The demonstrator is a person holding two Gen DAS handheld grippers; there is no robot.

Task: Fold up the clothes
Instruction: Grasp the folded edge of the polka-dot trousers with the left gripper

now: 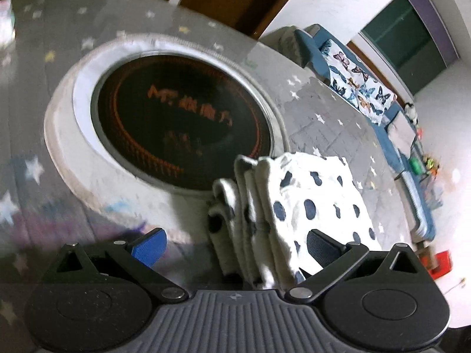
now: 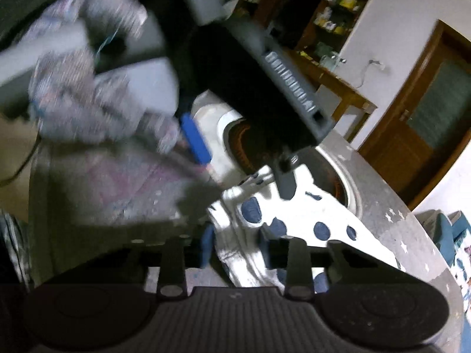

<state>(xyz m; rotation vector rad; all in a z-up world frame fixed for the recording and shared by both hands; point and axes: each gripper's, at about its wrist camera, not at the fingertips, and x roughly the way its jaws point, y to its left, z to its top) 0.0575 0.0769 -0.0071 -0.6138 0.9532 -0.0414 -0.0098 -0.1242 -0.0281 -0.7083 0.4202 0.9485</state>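
A white garment with dark blue spots (image 1: 297,206) lies folded into a thick stack on the round grey table (image 1: 332,123), beside the dark round heater plate (image 1: 179,117). My left gripper (image 1: 235,244) is open, its blue pads on either side of the stack's near edge. In the right wrist view the same garment (image 2: 282,220) lies in front of my right gripper (image 2: 235,253), which is open with its fingers straddling the cloth's near edge. The left gripper (image 2: 238,167) shows there too, its blue pad (image 2: 195,139) just beyond the cloth.
The table wears a grey cover with white stars (image 1: 29,170). A blue sofa with a butterfly cloth (image 1: 362,88) stands past the table's far edge. A wooden door (image 2: 426,117) and shelves (image 2: 335,8) are behind. A gloved hand (image 2: 88,67) holds the left gripper.
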